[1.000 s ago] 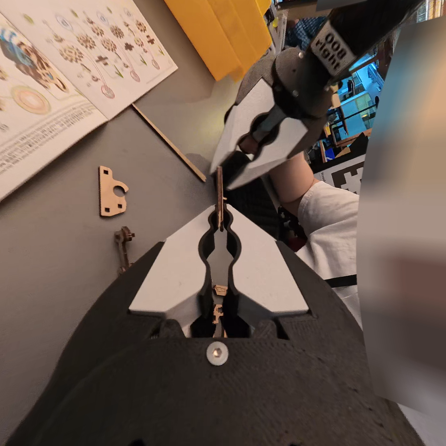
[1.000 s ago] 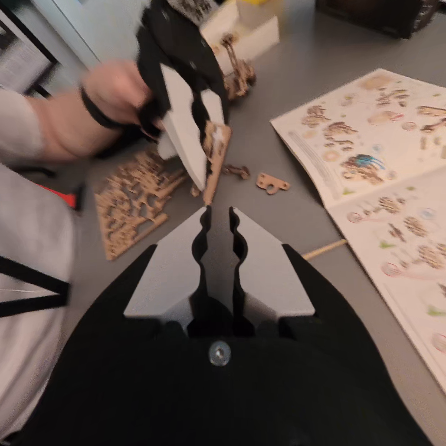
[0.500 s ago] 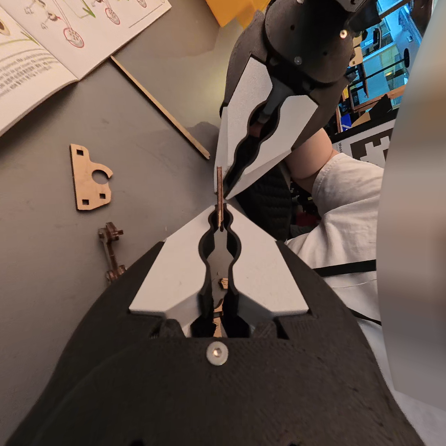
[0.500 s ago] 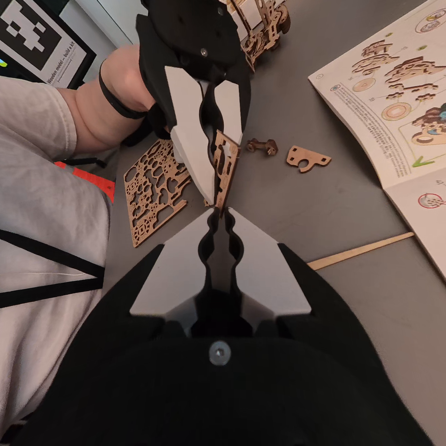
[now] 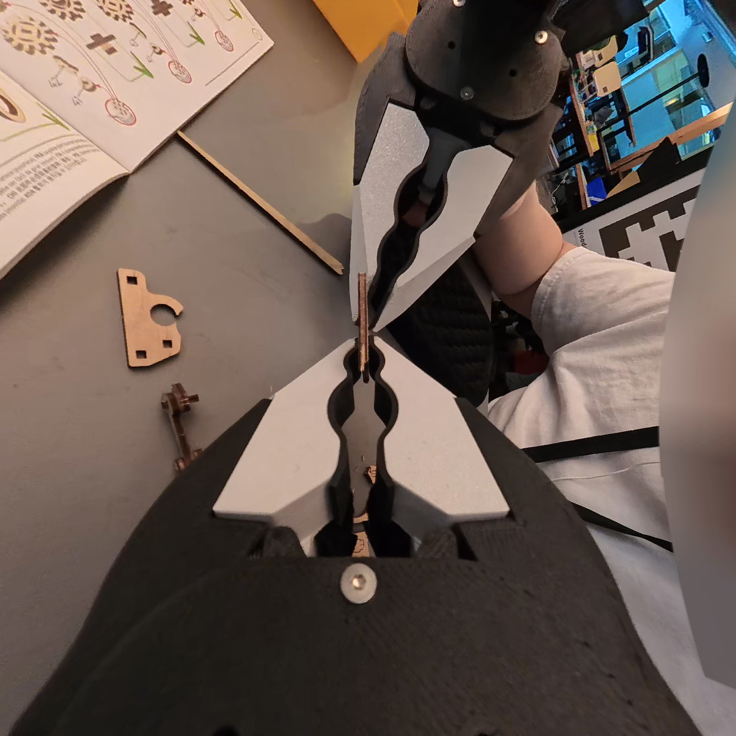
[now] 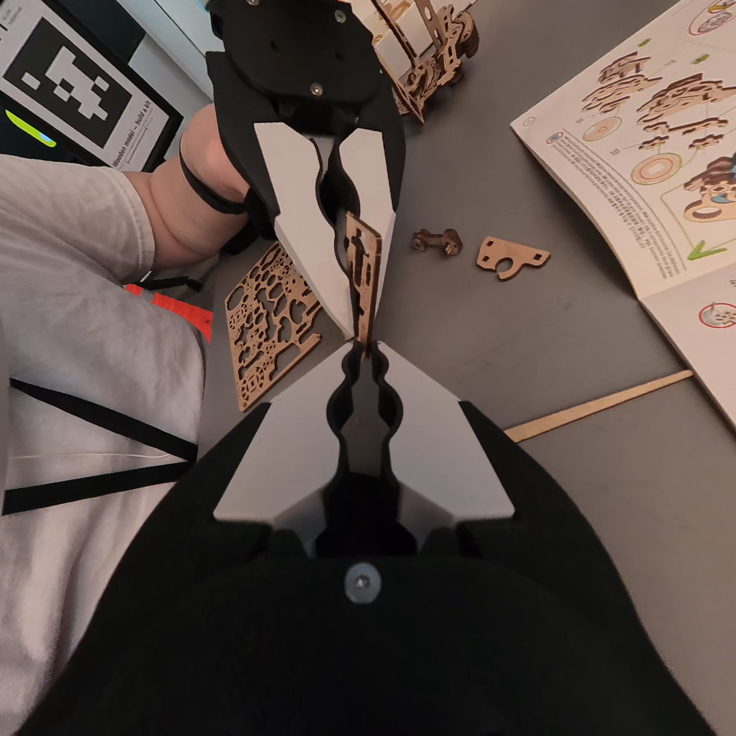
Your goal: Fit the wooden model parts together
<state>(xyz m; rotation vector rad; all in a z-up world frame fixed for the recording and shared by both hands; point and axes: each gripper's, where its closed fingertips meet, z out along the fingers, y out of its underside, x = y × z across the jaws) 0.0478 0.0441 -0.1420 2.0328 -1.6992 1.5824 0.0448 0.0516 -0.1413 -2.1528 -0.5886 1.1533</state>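
A thin wooden panel with cut-outs point(image 6: 366, 294) hangs in the air between my two grippers. My left gripper point(image 5: 363, 350) is shut on it; in the left wrist view the panel point(image 5: 362, 306) shows edge-on. My right gripper point(image 6: 363, 352) is shut on the panel's near edge, tip to tip with the left gripper point(image 6: 363, 322). The right gripper also shows in the left wrist view point(image 5: 368, 326), coming down from above. A flat wooden bracket point(image 6: 511, 257) and a small dark axle part point(image 6: 436, 241) lie loose on the grey table.
An open instruction booklet point(image 6: 637, 159), a wooden stick point(image 6: 597, 402) and a punched-out part sheet point(image 6: 267, 322) lie on the table. A part-built wooden model point(image 6: 430, 59) stands at the back. A yellow bin point(image 5: 358, 28) is beyond the booklet. The person's arms and white shirt are close by. Both grippers' tips are close together, under 4 cm apart. Both grippers' tips are roughly 8 cm from the flat wooden bracket point(image 6: 511, 257). Look for it in the left wrist view point(image 5: 157, 300) too.
My right gripper has moved in to the panel and closed its jaws on the panel's edge. The left gripper has kept its hold and drawn closer.
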